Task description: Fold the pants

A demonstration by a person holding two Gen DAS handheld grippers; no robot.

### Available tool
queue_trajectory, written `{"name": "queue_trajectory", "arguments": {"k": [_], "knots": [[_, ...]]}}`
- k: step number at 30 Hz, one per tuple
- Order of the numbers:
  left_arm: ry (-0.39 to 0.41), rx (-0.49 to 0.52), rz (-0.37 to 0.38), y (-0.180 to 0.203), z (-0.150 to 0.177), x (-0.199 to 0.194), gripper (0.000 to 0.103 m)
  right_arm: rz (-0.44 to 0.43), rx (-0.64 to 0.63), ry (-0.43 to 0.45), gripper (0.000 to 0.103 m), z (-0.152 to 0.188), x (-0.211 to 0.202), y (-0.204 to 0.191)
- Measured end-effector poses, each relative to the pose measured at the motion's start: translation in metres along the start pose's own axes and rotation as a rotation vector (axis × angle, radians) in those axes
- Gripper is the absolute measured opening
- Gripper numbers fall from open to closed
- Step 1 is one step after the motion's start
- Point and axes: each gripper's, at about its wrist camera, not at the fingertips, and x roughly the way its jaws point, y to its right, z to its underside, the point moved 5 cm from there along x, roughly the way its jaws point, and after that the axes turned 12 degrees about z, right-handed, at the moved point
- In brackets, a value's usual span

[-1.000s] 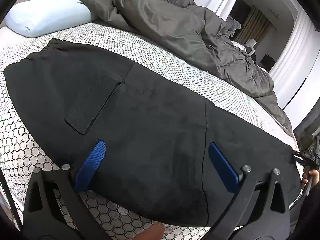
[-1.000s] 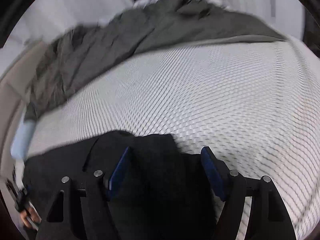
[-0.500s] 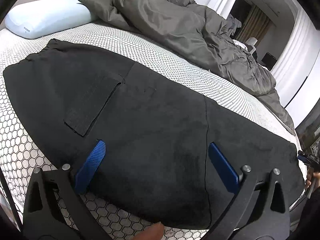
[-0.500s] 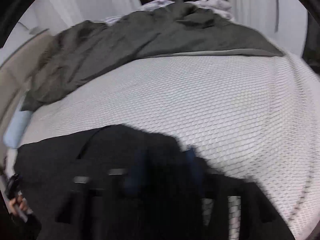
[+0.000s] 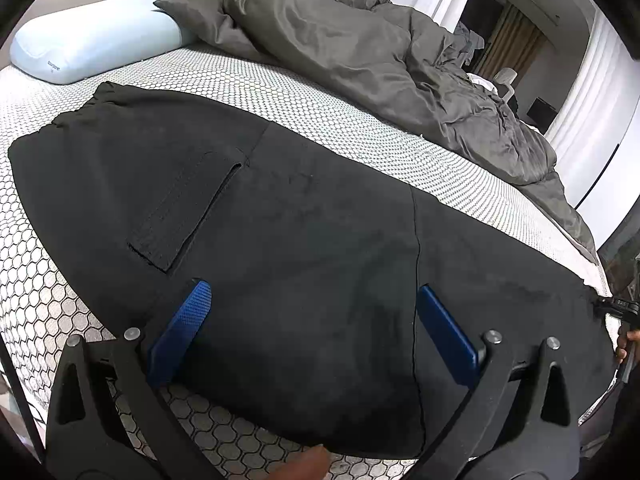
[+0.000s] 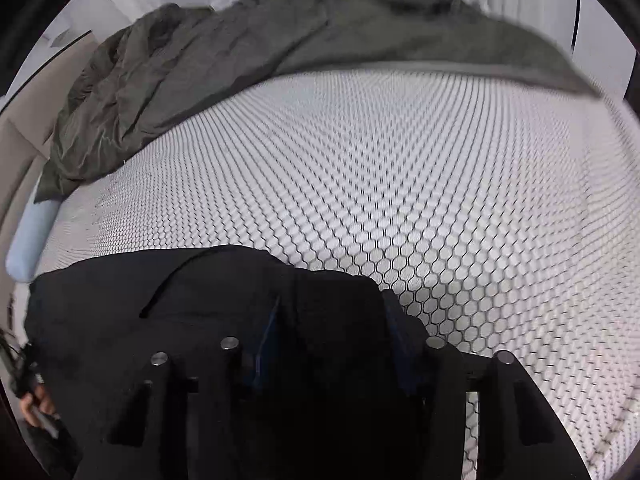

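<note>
Black pants (image 5: 304,216) lie flat along the near edge of the bed, waistband toward the pillow at the left, a pocket flap on top. My left gripper (image 5: 312,304) is open, its blue fingers (image 5: 180,328) spread over the near edge of the pants at mid-length, holding nothing. In the right wrist view my right gripper (image 6: 332,320) has its fingers narrowed around the hem end of the pants (image 6: 200,312), and black cloth sits between them. The right gripper also shows in the left wrist view (image 5: 620,308) at the pants' far right end.
The mattress (image 6: 400,160) has a white honeycomb cover. A crumpled grey duvet (image 5: 380,60) lies along the far side. A pale blue pillow (image 5: 96,36) sits at the head by the headboard. White curtains hang behind the bed.
My right gripper has narrowed from wide open onto the hem end of the pants. My left gripper has stayed open in the same place.
</note>
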Motion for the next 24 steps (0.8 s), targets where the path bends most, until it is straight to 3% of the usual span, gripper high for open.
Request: {"name": "queue_trajectory", "arguments": {"k": [2, 4, 6, 10, 11, 13, 14, 16, 17, 20, 24], "knots": [[0.000, -0.002, 0.001, 0.000, 0.000, 0.000, 0.102, -0.005, -0.031, 0.113, 0.034, 0.000, -0.022, -0.014], [0.001, -0.003, 0.003, 0.000, 0.000, 0.000, 0.102, -0.076, -0.005, 0.235, 0.033, -0.005, -0.052, -0.018], [-0.003, -0.003, 0.013, 0.000, 0.000, 0.001, 0.102, -0.061, 0.013, 0.296, 0.033, -0.009, -0.067, -0.011], [-0.013, 0.016, 0.030, 0.008, 0.001, 0.002, 0.102, 0.140, -0.030, 0.192, 0.045, -0.012, -0.029, -0.010], [-0.013, 0.020, 0.024, 0.009, 0.001, 0.002, 0.102, 0.145, -0.022, 0.144, 0.047, -0.010, -0.018, -0.009], [-0.010, 0.015, 0.024, 0.010, 0.001, 0.001, 0.102, 0.117, 0.038, 0.100, 0.052, -0.004, -0.019, -0.001], [-0.006, 0.010, 0.029, 0.010, 0.001, 0.001, 0.102, 0.090, 0.076, 0.131, 0.055, -0.003, -0.029, -0.001], [0.005, 0.001, 0.042, 0.010, 0.000, -0.002, 0.102, 0.014, 0.136, 0.220, 0.091, 0.007, -0.060, 0.000], [0.011, 0.001, 0.046, 0.011, 0.000, -0.004, 0.102, -0.029, 0.156, 0.267, 0.097, 0.015, -0.078, -0.002], [0.025, 0.036, 0.077, 0.024, 0.005, -0.014, 0.102, -0.116, 0.121, 0.360, 0.099, 0.042, -0.115, -0.022], [-0.045, 0.196, 0.148, 0.086, 0.029, -0.016, 0.102, -0.128, -0.021, 0.338, 0.099, 0.088, -0.126, -0.056]]}}
